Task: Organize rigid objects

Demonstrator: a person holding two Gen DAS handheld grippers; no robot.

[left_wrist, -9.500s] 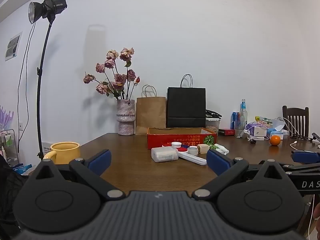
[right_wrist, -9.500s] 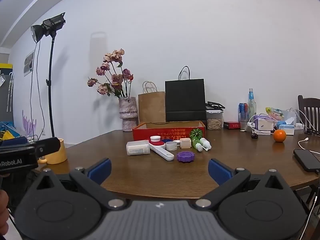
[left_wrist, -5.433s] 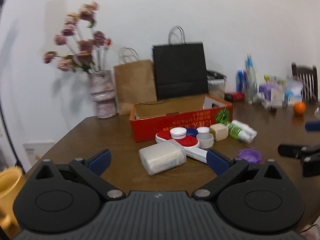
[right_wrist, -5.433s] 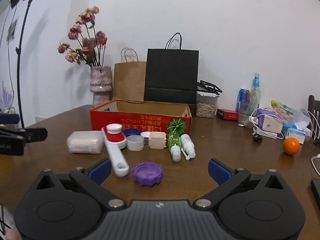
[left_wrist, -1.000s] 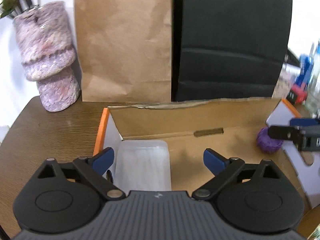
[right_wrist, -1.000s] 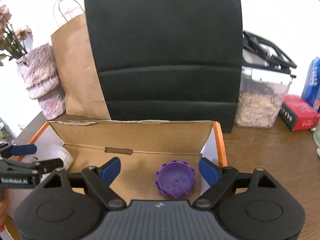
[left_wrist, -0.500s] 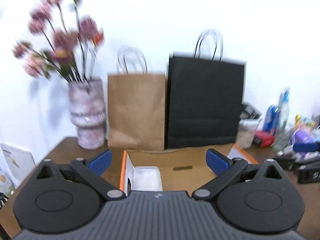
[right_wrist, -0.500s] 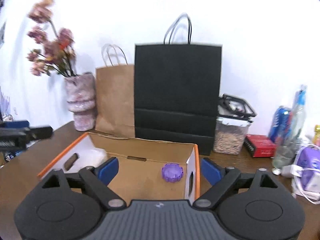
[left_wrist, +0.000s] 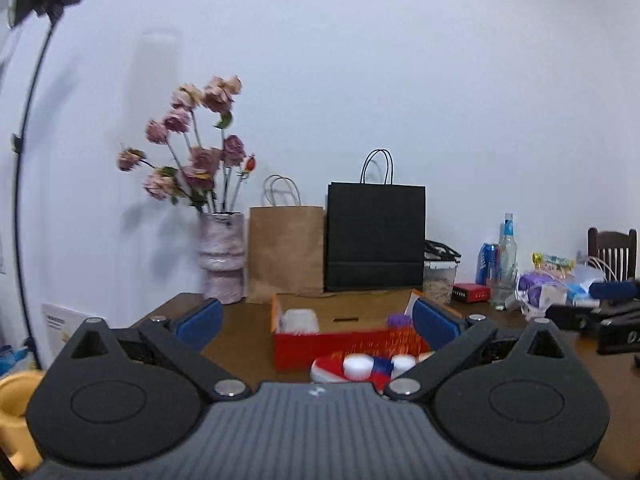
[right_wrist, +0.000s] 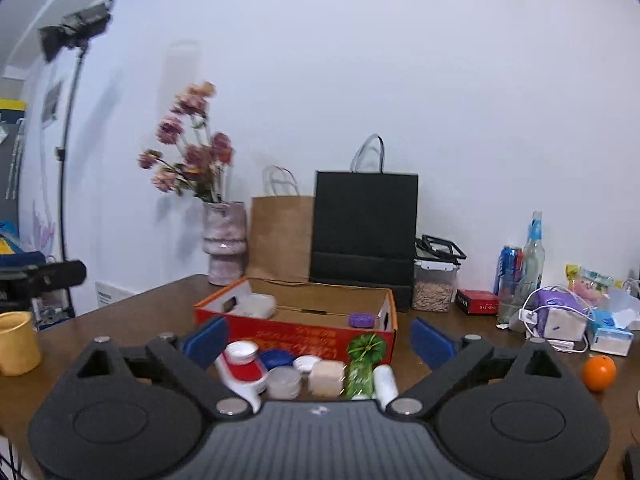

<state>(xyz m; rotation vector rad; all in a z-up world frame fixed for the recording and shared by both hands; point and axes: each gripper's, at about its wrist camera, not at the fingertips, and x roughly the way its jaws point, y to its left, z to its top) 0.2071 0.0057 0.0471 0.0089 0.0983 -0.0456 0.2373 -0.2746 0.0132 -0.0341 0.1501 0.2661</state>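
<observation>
A red cardboard box (right_wrist: 304, 330) stands open on the brown table; it also shows in the left wrist view (left_wrist: 344, 346). Inside lie a clear plastic container (right_wrist: 260, 305) at the left and a purple lid (right_wrist: 362, 320) at the right. In front of the box sit a red-and-white tool with a white cap (right_wrist: 242, 362), a blue lid (right_wrist: 276, 358), a clear round tub (right_wrist: 284, 386), a beige cube (right_wrist: 328, 378), a green bottle (right_wrist: 362, 368) and a white bottle (right_wrist: 386, 380). My left gripper (left_wrist: 316, 320) and right gripper (right_wrist: 318, 342) are open and empty, back from the box.
A vase of dried roses (right_wrist: 224, 246), a brown paper bag (right_wrist: 280, 236) and a black bag (right_wrist: 364, 228) stand behind the box. A yellow mug (right_wrist: 16, 342) sits at the left. A jar, can, bottle, chargers and an orange (right_wrist: 599, 372) crowd the right.
Both grippers have pulled back and away from the box. The clear container and purple lid stay inside it. The small items in front of the box are in view again.
</observation>
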